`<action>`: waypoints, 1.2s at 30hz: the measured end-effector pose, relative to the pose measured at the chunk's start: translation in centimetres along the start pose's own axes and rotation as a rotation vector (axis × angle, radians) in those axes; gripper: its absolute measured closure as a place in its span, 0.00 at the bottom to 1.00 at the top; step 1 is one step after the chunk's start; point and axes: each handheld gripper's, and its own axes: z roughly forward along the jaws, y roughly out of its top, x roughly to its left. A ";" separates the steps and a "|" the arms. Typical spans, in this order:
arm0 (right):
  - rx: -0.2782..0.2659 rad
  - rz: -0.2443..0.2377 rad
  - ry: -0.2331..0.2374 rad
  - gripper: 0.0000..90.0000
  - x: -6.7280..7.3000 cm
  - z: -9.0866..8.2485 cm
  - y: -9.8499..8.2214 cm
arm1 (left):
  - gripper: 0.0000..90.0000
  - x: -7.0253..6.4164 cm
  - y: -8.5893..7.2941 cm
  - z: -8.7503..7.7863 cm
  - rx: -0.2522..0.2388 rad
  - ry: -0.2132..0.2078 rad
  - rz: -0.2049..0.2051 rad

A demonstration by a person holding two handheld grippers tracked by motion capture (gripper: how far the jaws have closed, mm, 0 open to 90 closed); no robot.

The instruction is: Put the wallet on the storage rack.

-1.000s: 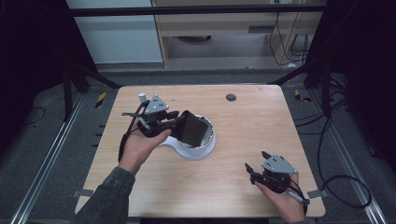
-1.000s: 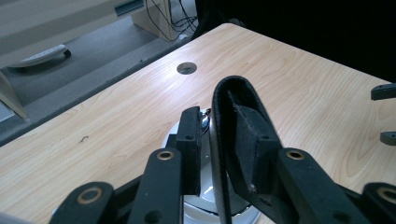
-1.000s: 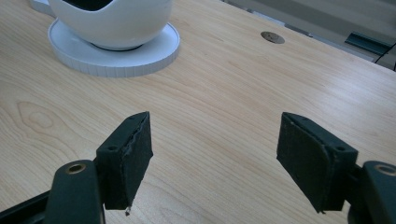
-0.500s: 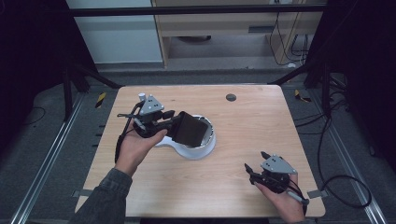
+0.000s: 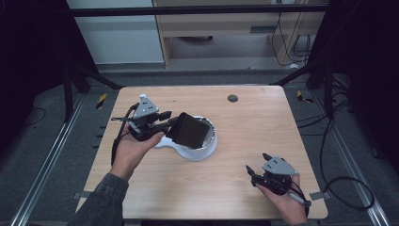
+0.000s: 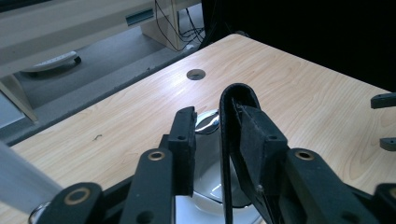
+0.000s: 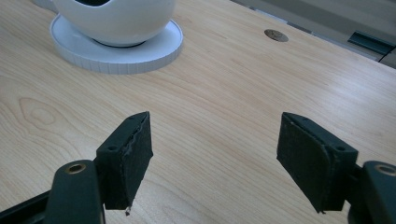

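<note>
Black pan [image 5: 189, 131] apparently tilted, edge-up between tongs [image 6: 212, 135].

Wooden table [image 5: 244, 117], white round base [image 5: 197, 151] on it

Counts recorded for the wooden table [image 5: 244, 155]:

- Two-jaw grippers: two. The left gripper [image 5: 169, 123] is held in one hand [image 5: 134, 148] and the right gripper [image 5: 251, 170] in a second hand [image 5: 282, 200]; two hands are counted.
- Black jaws: four in all, two per gripper, as seen in each gripper view.
- Grey three-cornered plates: two, one atop each gripper.
- Flat black pads: one [image 5: 189, 131], counted between the left gripper's jaws.
- White stands: one [image 5: 200, 150], made up of one rounded bowl [image 7: 116, 21] on one ridged disc base [image 7: 116, 58].
- Round holes in the tabletop: one [image 5: 232, 98].
- Yellow-and-black striped markers on the floor: two, one [image 5: 101, 100] at the left of the table, one [image 5: 303, 96] at the right.
</note>
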 end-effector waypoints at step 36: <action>0.091 0.065 0.028 0.08 -0.2 1.9 -0.9 | 0.07 -0.7 -14.6 -2.1 0.178 0.048 -0.041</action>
